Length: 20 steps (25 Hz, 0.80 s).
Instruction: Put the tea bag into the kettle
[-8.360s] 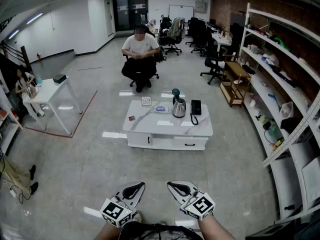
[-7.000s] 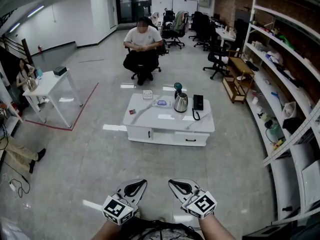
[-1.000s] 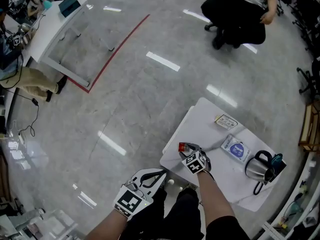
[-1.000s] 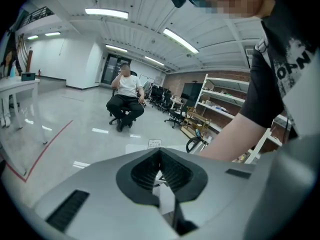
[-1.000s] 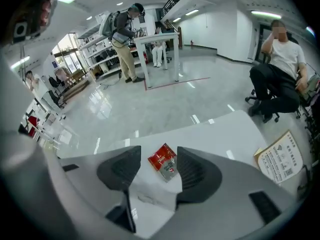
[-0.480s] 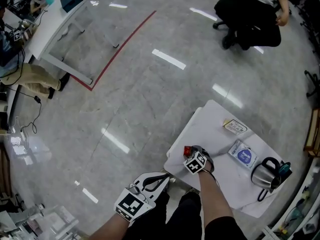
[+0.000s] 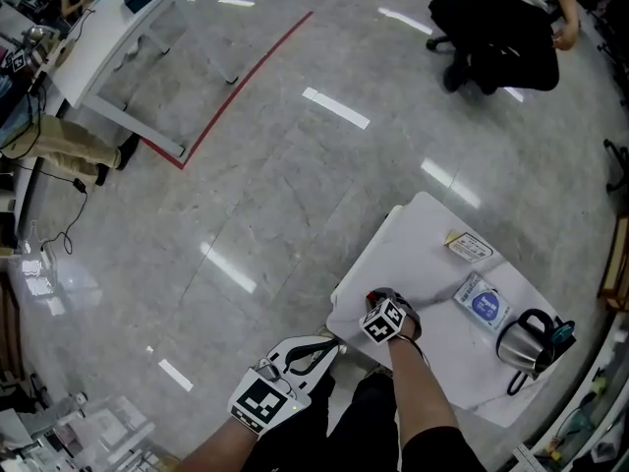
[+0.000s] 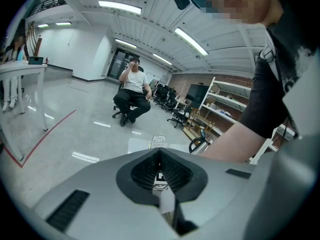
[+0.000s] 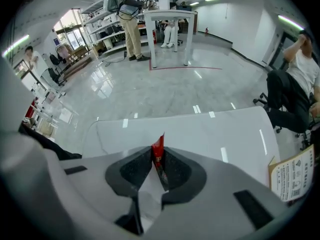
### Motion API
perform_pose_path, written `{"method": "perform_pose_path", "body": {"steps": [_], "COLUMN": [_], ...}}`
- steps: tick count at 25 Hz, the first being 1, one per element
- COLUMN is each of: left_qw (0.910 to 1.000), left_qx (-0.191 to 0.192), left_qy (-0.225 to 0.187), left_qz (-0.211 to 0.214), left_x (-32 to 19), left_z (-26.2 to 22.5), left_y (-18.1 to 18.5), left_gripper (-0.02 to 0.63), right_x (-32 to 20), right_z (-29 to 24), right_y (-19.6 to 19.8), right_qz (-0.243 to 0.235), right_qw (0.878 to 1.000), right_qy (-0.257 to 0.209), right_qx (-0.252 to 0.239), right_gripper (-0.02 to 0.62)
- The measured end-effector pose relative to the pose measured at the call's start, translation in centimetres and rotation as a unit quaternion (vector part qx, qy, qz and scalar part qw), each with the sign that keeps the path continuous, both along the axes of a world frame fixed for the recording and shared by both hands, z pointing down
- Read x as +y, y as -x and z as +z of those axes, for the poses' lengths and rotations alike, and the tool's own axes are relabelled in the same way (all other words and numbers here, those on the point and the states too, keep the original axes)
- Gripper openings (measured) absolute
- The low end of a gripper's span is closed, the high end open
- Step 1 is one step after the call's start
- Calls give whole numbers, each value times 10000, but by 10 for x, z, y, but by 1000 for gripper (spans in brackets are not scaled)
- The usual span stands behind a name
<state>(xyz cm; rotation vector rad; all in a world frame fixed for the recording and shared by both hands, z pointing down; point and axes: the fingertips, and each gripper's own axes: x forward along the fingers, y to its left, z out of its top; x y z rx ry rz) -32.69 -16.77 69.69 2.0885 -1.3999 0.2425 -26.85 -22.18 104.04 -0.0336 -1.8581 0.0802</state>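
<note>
Right gripper point(image 9: 157, 153), jaws just closed, pinches the red tea bag point(image 9: 158, 145) — presumably to carry it to the kettle point(image 7: 521, 340) at its right; left gripper point(image 8: 159, 150) idle — jaws together.

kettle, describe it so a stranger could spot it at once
Find the white table in the head view's lower right. At its right end stands the kettle: the only shiny metal, upright thing there, black-handled, beside a flat blue packet and a flat card.
</note>
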Motion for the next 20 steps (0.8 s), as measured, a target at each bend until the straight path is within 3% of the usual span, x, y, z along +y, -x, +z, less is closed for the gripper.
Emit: {"method": "perform_pose_path", "body": {"steps": [12,20], "left_qw": [9999,9998], "left_qx": [-99,-165], "left_qy": [17,-51], "left_qz": [64,131], "left_x": [9,13], "left_z": [-3,-17], "left_y": [-4,-3], "left_gripper": [8,7], "right_x": [4,1], "right_z": [-6,-68], "right_y": [-1,13], "right_qz": [106,511], "right_qw": [9999,9965], "right_qy": [105,77], "right_qx": [-44,-653], "right_gripper": [42,41]}}
